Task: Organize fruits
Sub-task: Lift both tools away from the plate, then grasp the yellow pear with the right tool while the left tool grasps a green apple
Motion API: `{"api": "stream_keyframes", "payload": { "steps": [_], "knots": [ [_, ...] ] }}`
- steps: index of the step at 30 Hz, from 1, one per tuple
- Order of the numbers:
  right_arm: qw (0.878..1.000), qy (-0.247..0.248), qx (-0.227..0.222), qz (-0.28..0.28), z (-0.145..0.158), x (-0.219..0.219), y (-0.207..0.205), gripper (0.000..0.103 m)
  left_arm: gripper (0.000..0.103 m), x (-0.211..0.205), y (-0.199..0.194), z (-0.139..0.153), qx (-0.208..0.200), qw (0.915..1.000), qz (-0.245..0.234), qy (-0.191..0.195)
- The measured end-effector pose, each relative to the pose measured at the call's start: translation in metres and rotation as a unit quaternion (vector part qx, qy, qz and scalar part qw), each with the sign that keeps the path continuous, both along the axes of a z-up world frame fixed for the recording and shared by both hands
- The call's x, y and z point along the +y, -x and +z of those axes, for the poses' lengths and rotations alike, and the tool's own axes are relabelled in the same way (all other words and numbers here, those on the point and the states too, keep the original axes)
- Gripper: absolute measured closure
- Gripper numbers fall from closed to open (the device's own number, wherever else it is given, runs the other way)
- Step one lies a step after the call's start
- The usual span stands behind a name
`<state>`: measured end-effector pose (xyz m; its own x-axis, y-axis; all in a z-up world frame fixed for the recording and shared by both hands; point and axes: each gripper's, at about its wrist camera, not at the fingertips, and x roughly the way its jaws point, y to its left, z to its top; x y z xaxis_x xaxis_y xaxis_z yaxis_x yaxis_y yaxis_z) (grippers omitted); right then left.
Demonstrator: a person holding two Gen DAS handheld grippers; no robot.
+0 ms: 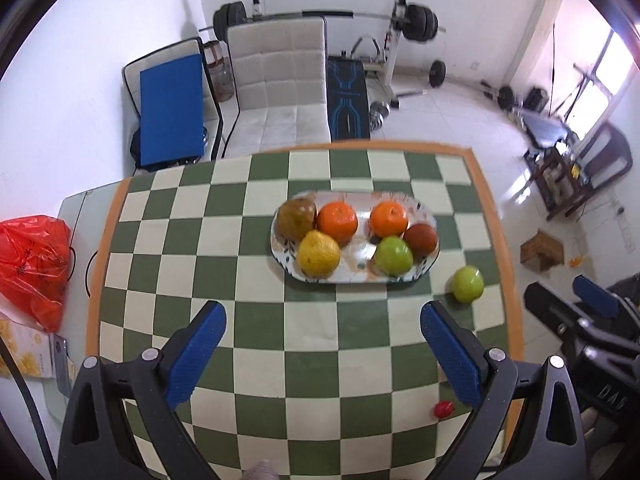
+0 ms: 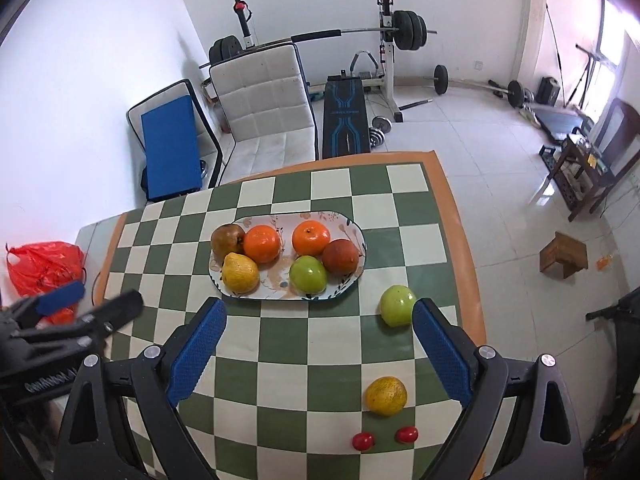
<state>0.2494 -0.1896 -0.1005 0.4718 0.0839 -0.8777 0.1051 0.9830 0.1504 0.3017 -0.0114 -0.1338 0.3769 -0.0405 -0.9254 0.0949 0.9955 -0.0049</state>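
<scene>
Here both grippers' textured blue fingers (image 1: 200, 354) gape empty over the glossy oval plate (image 2: 352, 224)

Home gym room: barbell rack (image 2: 386, 36), weight bench (image 2: 346, 120), checkered table (image 2: 320, 360).

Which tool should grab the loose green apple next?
Right. The green apple lies just ahead of the right tool, by its right finger, jaws open. From the left tool it sits off to the right, near the table edge, so the left would probably have to reach across.
</scene>
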Motion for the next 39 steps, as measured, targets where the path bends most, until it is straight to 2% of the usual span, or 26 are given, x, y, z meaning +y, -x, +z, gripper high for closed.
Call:
{"api": "stream_keyframes", "payload": {
  "steps": [2,5,9,13,15,18,22,27,29,33,35,38,39],
  "knots": [
    [1.000,-0.002,0.020,-0.012,-0.015,-0.010,0.000,0.007,0.001,-0.006,0.000,-0.014,0.011,0.9999,-0.004,-0.012],
    [0.996,-0.009,0.087,-0.034,-0.065,-0.033,0.000,0.007,0.001,-0.018,-0.001,-0.049,0.040,0.9980,-0.010,-0.049],
    [0.977,-0.057,0.194,-0.064,-0.157,-0.067,0.006,0.007,0.001,-0.035,-0.003,-0.110,0.098,0.9904,-0.019,-0.096],
    [0.964,-0.089,0.239,-0.071,-0.214,-0.077,0.018,0.008,0.001,-0.046,-0.004,-0.151,0.147,0.9827,-0.024,-0.110],
    [0.960,-0.099,0.254,-0.070,-0.235,-0.078,0.023,0.014,0.001,-0.052,-0.005,-0.163,0.165,0.9802,-0.028,-0.106],
    [0.954,-0.097,0.278,-0.055,-0.257,-0.074,0.026,0.042,0.001,-0.068,-0.010,-0.166,0.171,0.9789,-0.041,-0.104],
    [0.960,-0.084,0.264,-0.053,-0.254,-0.081,0.027,0.042,0.001,-0.097,-0.024,-0.158,0.165,0.9800,-0.065,-0.090],
    [0.963,-0.096,0.230,-0.107,-0.240,-0.128,0.014,0.042,0.001,-0.146,-0.061,-0.158,0.201,0.9770,-0.070,-0.016],
    [0.962,-0.095,0.226,-0.122,-0.239,-0.143,0.007,0.043,0.001,-0.166,-0.078,-0.164,0.223,0.9724,-0.067,0.012],
    [0.960,-0.100,0.218,-0.147,-0.238,-0.173,-0.003,0.043,0.001,-0.205,-0.108,-0.196,0.291,0.9530,-0.058,0.058],
    [0.959,-0.100,0.215,-0.155,-0.238,-0.185,-0.007,0.043,0.001,-0.217,-0.115,-0.212,0.313,0.9458,-0.058,0.064],
    [0.958,-0.102,0.214,-0.162,-0.237,-0.196,-0.011,0.043,0.001,-0.235,-0.120,-0.228,0.323,0.9420,-0.071,0.056],
    [0.958,-0.102,0.213,-0.162,-0.236,-0.200,-0.015,0.043,0.007,-0.239,-0.120,-0.233,0.325,0.9411,-0.077,0.050]
  ]
}}
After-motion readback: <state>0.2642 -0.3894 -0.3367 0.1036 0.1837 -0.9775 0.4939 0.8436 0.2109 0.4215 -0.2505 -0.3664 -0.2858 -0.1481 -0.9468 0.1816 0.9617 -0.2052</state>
